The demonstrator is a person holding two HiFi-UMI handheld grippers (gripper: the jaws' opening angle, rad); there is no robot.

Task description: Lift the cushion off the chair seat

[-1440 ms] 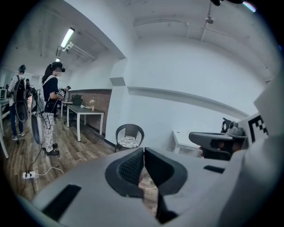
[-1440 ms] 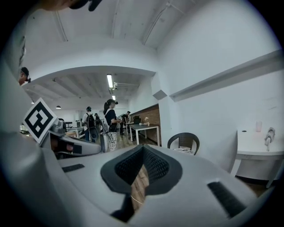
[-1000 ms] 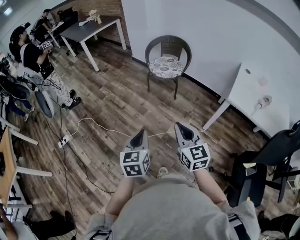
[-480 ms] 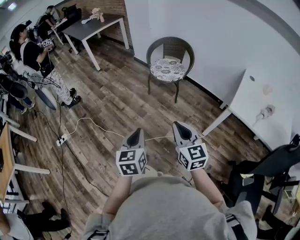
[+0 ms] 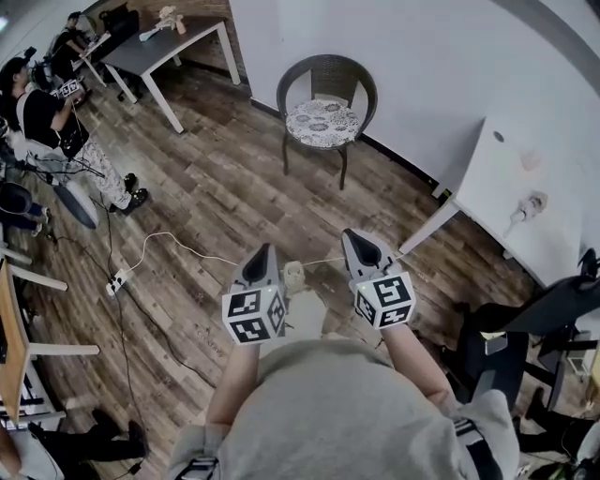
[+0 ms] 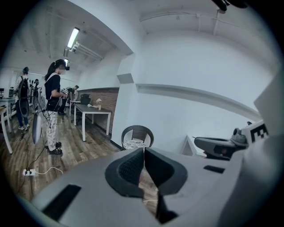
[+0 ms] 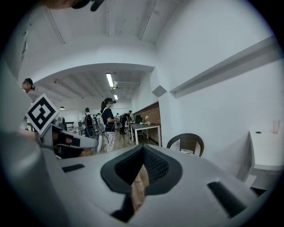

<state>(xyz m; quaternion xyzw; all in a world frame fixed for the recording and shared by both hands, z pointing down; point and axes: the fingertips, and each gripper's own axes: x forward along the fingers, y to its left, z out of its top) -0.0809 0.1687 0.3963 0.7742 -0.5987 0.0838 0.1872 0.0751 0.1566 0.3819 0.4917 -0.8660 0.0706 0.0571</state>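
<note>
Hovering above the floor (image 5: 216,197), the left hand-held gripper (image 5: 262,254) and right hand-held gripper (image 5: 352,238) both have jaws pressed together, gripping nothing. The cushion (image 5: 322,123) lies on the chair (image 5: 326,73) seat, well ahead of both.

Room's got a wood floor (image 5: 216,197) w/ a white cable (image 5: 169,238) snaking across it, one end by a power strip (image 5: 116,281). Far left there's a person in a black top (image 5: 45,120) standing, more ppl behind, can't make out much. Grey bench (image 5: 155,52) sits up by the brick wall (image 6: 106,99), some pale thing (image 5: 169,16) on it, idk what. White bench (image 5: 497,202) on my right against the white wall (image 5: 422,56), black office chair (image 5: 525,328) near it.
</note>
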